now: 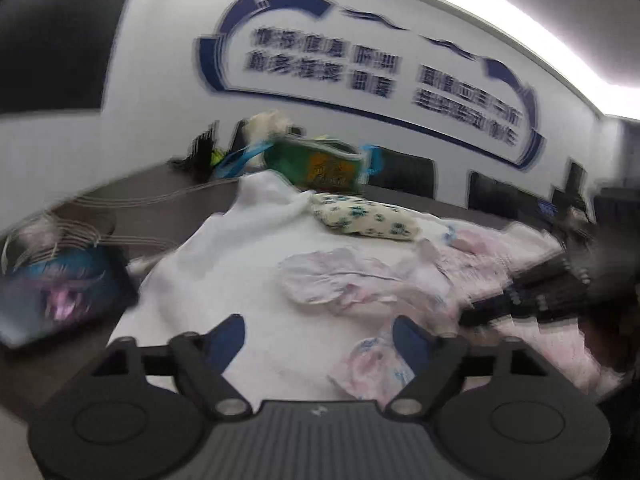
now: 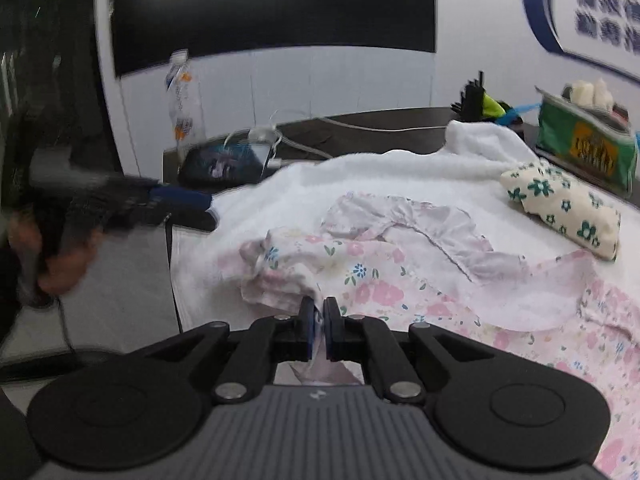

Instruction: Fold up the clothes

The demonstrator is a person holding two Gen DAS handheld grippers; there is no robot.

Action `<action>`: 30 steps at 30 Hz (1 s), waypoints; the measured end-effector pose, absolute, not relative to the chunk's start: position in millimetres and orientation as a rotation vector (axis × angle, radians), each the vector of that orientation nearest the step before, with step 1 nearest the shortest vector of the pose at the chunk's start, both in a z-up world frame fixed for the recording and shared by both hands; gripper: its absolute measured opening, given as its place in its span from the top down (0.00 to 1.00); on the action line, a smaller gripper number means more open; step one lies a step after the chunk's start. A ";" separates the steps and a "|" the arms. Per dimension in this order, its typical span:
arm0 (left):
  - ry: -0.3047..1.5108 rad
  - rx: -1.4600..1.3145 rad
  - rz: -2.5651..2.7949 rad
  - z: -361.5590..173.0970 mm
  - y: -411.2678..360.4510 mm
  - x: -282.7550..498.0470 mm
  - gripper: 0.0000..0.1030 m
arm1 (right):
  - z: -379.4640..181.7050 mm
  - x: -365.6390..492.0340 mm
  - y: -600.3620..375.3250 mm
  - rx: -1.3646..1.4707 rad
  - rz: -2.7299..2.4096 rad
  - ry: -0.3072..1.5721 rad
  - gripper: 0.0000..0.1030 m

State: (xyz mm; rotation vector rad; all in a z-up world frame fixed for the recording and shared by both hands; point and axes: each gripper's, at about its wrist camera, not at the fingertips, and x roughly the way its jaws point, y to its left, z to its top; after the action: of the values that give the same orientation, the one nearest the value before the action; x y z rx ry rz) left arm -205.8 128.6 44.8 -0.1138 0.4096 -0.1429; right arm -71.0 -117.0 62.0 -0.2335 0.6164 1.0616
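Note:
A pink floral garment (image 2: 384,276) lies crumpled on a white towel (image 2: 360,176) that covers the table. My right gripper (image 2: 319,308) is shut on a fold of this garment at its near edge. In the left wrist view the same garment (image 1: 360,280) lies ahead and to the right. My left gripper (image 1: 320,330) is open and empty above the towel (image 1: 240,272), and a corner of the garment (image 1: 372,364) lies by its right finger. The left gripper also shows blurred at the left of the right wrist view (image 2: 176,200).
A folded cream cloth with green flowers (image 2: 560,208) lies at the back right, beside a green pouch (image 2: 584,148). A phone (image 2: 224,164) with cables and a plastic bottle (image 2: 182,100) stand on the dark table at the back left. Black chairs (image 1: 404,176) line the far side.

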 end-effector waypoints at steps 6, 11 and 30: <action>0.453 0.148 -0.221 26.9 81.4 -172.9 0.38 | 69.9 -53.1 -123.7 -0.121 1.060 0.680 0.95; 0.629 -0.202 -0.396 29.3 117.5 -148.7 0.98 | 72.1 -50.0 -127.2 -0.121 1.054 0.701 0.95; 0.739 -0.825 -0.413 18.9 187.0 -147.7 0.98 | 41.9 -111.3 -78.9 -0.624 1.075 0.326 0.91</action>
State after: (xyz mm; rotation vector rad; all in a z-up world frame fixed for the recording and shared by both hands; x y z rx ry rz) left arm -147.7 187.0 18.9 -0.8247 0.7389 -0.4130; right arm -111.3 -78.9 41.9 -0.6240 0.3261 1.0746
